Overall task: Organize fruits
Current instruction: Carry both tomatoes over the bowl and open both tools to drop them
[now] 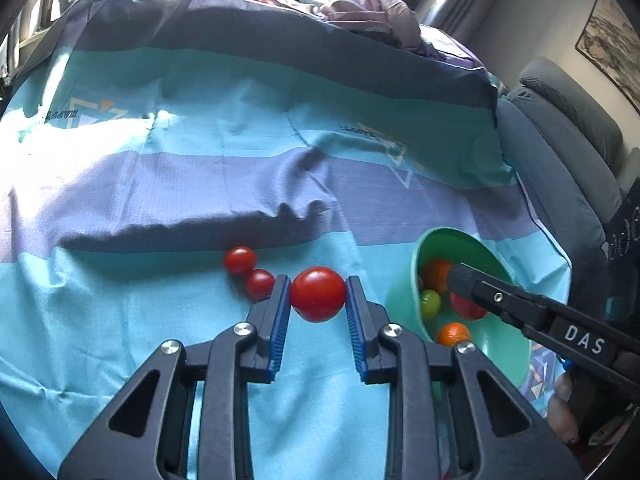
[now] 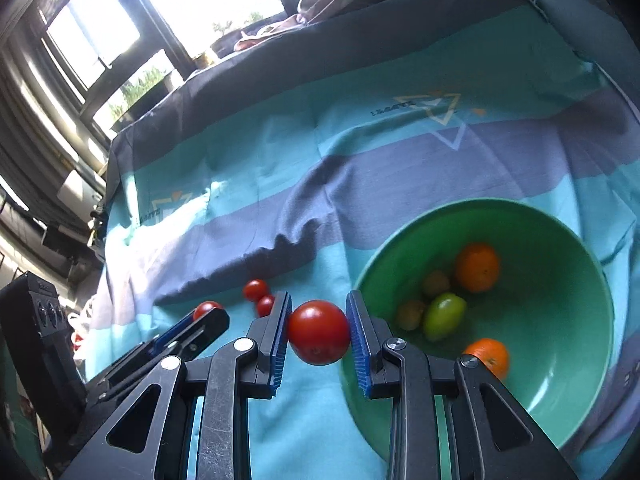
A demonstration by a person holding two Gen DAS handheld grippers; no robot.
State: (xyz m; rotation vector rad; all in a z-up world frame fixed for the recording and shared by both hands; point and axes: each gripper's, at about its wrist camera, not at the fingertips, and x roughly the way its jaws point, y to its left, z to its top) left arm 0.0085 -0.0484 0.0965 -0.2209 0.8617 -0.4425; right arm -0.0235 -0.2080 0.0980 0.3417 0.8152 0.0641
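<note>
Your left hand-held gripper (image 1: 318, 296) pinches a round red tomato (image 1: 318, 294); your right hand-held gripper (image 2: 319, 330) pinches another red tomato (image 2: 319, 332) (beside the bowl rim). Next, carry both over the green plastic bowl (image 2: 592, 280) and release.

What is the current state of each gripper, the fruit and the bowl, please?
Left gripper: shut on a red tomato.
Right gripper: shut on another red tomato, beside the bowl.
Two small red tomatoes: lying loose on the cloth, touching.
Green bowl: upright, holding two oranges, a green tomato and two small brownish fruits.
</note>
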